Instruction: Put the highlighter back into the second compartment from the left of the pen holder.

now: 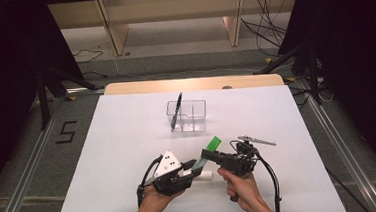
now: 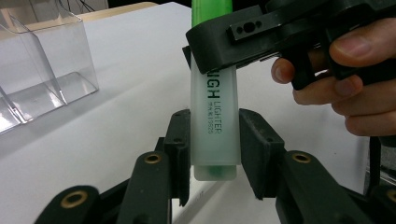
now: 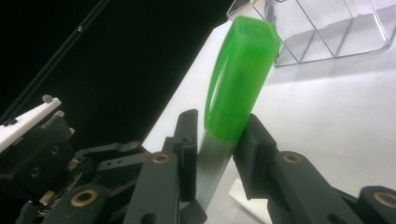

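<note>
A highlighter (image 2: 215,121) with a translucent white body and a green cap (image 3: 240,70) is held above the white table between both grippers. My left gripper (image 2: 215,140) is shut on the lower body, near its flat end, with a pad pressing on each side. My right gripper (image 3: 219,140) is shut on the highlighter where the cap meets the body. In the high view the green cap (image 1: 212,144) points up and away. There the left gripper (image 1: 195,168) and the right gripper (image 1: 205,156) meet near the table's front edge.
A clear plastic organiser (image 1: 186,115) with compartments stands at the table's middle back, a black pen (image 1: 177,110) leaning upright in it. A slim grey pen (image 1: 257,140) lies to the right of my right hand. White tabletop (image 1: 118,141) stretches left.
</note>
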The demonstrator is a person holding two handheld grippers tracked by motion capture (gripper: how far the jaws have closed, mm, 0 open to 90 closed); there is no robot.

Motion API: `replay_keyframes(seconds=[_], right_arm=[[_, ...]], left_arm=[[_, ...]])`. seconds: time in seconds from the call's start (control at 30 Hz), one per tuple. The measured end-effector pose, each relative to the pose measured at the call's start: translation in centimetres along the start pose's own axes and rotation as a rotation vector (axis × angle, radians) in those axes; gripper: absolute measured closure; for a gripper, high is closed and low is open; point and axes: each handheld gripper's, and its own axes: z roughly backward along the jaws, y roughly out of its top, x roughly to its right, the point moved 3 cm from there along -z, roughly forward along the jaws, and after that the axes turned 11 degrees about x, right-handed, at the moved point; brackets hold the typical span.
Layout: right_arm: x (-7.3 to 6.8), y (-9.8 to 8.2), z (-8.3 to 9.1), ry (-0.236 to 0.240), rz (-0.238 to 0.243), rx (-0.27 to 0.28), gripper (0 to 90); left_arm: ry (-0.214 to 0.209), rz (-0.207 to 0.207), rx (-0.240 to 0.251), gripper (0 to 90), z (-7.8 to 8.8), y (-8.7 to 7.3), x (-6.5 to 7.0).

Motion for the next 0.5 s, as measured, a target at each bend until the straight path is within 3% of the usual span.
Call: replay_keyframes(seconds=[0.3, 0.33, 0.43, 0.5], right_arm=[[-0.34, 0.05, 0.17, 0.028, 0.003, 0.004, 76.7], [-0.38, 0.08, 0.21, 0.028, 0.006, 0.004, 76.8], [-0.45, 0.18, 0.27, 0.025, 0.022, 0.009, 76.8], [-0.54, 0.40, 0.42, 0.022, 0.044, 0.020, 76.9]], left_arm=[[-0.018, -0.003, 0.009, 63.5, -0.02, -0.12, 0.03], [-0.036, 0.017, 0.003, 59.9, -0.01, -0.05, -0.06], [-0.043, 0.022, -0.008, 46.9, 0.02, -0.01, -0.17], [-0.057, 0.032, -0.012, 42.8, 0.14, 0.00, -0.27]])
